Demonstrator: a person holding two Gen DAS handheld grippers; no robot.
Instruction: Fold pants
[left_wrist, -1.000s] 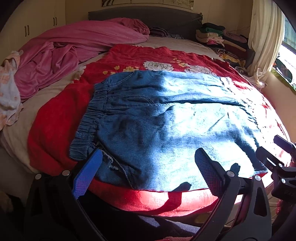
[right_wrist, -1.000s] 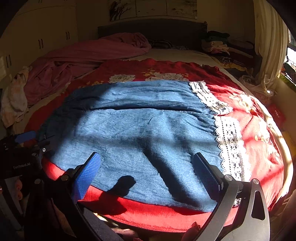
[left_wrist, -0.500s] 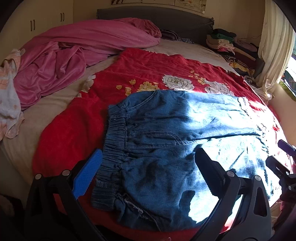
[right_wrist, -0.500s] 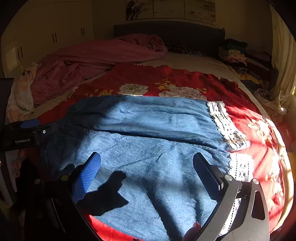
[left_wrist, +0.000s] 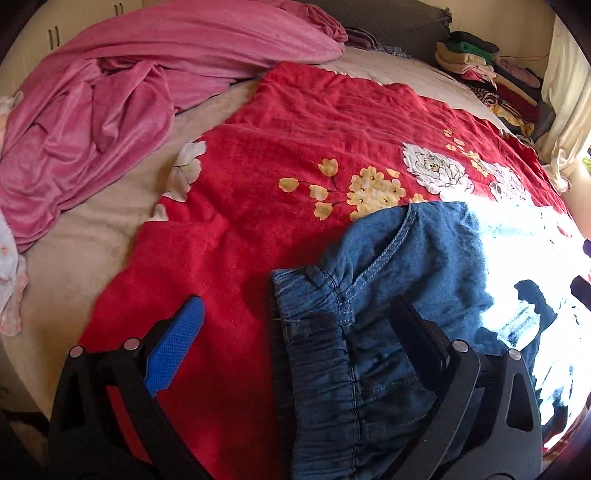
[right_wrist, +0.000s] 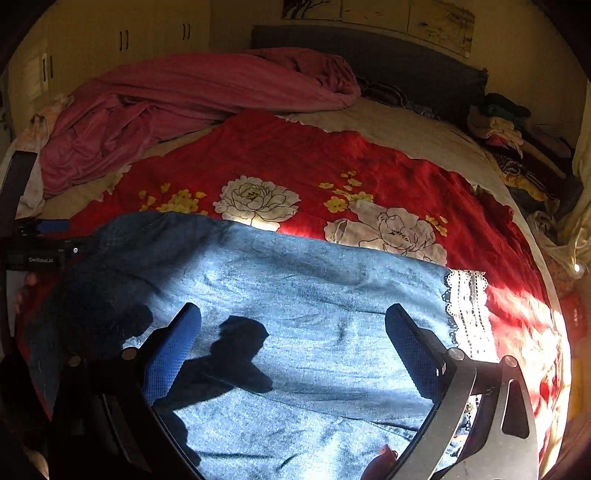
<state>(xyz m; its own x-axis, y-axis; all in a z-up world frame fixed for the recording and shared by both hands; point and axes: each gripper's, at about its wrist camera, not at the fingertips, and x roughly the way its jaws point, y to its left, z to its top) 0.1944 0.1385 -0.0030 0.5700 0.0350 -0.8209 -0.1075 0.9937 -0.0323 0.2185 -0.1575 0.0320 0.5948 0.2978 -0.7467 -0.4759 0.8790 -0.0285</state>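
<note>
Blue denim pants (right_wrist: 295, 314) lie flat on a red floral blanket (right_wrist: 332, 162) on the bed. Their elastic waistband (left_wrist: 325, 369) shows in the left wrist view; their white lace hem (right_wrist: 465, 306) shows in the right wrist view. My left gripper (left_wrist: 295, 332) is open, low over the waistband end, with its right finger above the denim and its left finger above the blanket. My right gripper (right_wrist: 291, 339) is open, hovering over the middle of the pant legs. The left gripper also shows at the left edge of the right wrist view (right_wrist: 40, 240).
A crumpled pink blanket (left_wrist: 129, 92) lies at the far left of the bed. Stacked folded clothes (left_wrist: 487, 70) sit at the far right by a curtain (left_wrist: 565, 103). A dark headboard (right_wrist: 388, 59) is at the back. Strong sunlight falls on the pants' right part.
Both grippers have moved forward and lower over the pants. The left one now sits at the waistband end; the right one is over the legs. Both stay open.
</note>
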